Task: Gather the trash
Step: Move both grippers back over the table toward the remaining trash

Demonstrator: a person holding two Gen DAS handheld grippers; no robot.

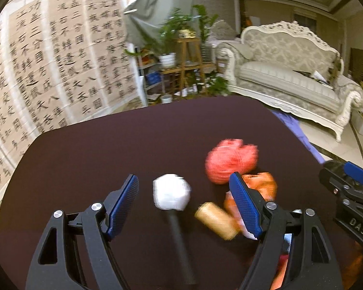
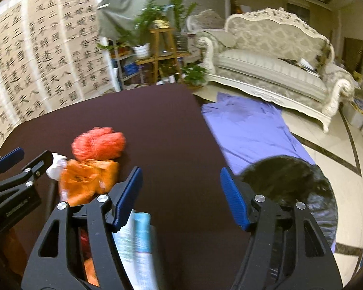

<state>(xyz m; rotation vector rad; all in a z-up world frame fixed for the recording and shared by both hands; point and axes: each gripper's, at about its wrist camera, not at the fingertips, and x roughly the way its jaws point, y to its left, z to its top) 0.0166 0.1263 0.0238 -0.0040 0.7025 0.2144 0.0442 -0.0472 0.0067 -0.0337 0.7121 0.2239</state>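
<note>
Trash lies on a dark round table. In the left wrist view my left gripper is open, its jaws around a crumpled white paper ball. A black stick, a tan cork, an orange wrapper and a red mesh ball lie close by. In the right wrist view my right gripper is open and empty over bare table. A white-and-blue packet lies under its left finger. The red mesh ball and orange wrapper sit to the left. A black trash bag stands beside the table on the right.
A purple cloth lies on the tiled floor right of the table. A white sofa stands beyond it. Potted plants on a wooden stand and a calligraphy screen are behind the table.
</note>
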